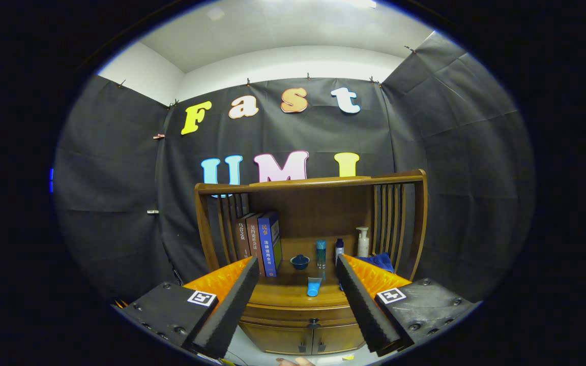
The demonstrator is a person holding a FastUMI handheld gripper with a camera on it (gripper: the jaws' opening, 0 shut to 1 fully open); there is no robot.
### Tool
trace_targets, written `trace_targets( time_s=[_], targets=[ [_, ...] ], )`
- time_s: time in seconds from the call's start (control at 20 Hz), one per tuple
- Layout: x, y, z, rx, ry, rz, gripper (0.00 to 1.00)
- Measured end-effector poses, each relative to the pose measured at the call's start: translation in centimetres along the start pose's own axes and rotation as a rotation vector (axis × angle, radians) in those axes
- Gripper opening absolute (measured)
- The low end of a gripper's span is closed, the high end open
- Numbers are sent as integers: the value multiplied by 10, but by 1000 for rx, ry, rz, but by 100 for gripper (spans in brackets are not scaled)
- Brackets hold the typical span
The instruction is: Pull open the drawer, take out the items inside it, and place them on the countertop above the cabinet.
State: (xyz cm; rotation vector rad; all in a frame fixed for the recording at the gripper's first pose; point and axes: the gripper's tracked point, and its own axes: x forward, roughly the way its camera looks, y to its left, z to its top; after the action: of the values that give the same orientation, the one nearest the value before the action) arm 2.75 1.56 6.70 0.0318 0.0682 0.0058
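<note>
One wooden cabinet [303, 325] stands against the booth's cloth wall, straight ahead of the gripper [297, 267] and a little below it, with a slatted hutch rising behind its counter [283, 292]. Beneath the counter's front edge runs the drawer [298, 314], a wide, shallow wooden front lying crosswise to the fingers, flush with the cabinet and shut, its small dark knob at the middle. Two doors sit below it. Toward the counter's back left corner stand three books [260, 244]; a blue cloth [380, 262] lies at the right edge, with a white pump bottle [363, 242] behind it. Along the back are a teal bottle [321, 253] and a small blue-capped bottle [339, 249]; a little dark bowl [299, 262] sits left of them, and a blue tube [314, 287] lies near the front edge. The gripper's fingers are spread wide, holding nothing. Whether the counter's things came from the drawer, or it still holds its load, I cannot tell.
</note>
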Motion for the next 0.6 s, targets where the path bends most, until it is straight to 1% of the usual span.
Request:
trace_targets(
  time_s=[0.6],
  targets=[
    [-7,-1,-1,-7,0,-3,99]
  ],
)
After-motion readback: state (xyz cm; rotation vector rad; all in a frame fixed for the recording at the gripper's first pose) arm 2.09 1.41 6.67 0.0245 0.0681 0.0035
